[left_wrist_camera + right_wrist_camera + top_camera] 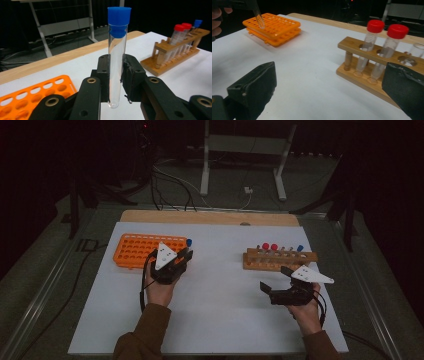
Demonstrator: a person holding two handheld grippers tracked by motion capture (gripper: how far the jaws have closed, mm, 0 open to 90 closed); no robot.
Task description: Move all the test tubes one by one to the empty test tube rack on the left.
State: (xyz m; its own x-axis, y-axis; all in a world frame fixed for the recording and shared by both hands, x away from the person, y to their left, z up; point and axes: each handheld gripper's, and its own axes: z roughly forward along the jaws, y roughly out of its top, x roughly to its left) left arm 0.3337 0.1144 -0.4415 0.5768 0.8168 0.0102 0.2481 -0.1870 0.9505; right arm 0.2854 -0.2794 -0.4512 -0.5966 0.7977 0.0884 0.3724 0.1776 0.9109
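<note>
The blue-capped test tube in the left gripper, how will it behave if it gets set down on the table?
The blue-capped tube is round and smooth, so lying flat it would probably roll. Its rounded bottom likely won't let it stand without the orange rack. It looks empty and thin-walled, so probably light and possibly fragile.

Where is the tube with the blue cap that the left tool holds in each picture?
High view: blue-capped tube left of centre, beside the orange rack.
Left gripper view: centre, upright in the left tool.
Right gripper view: top left, its clear lower end over the orange rack.
Shared landmark: the orange rack.
</note>
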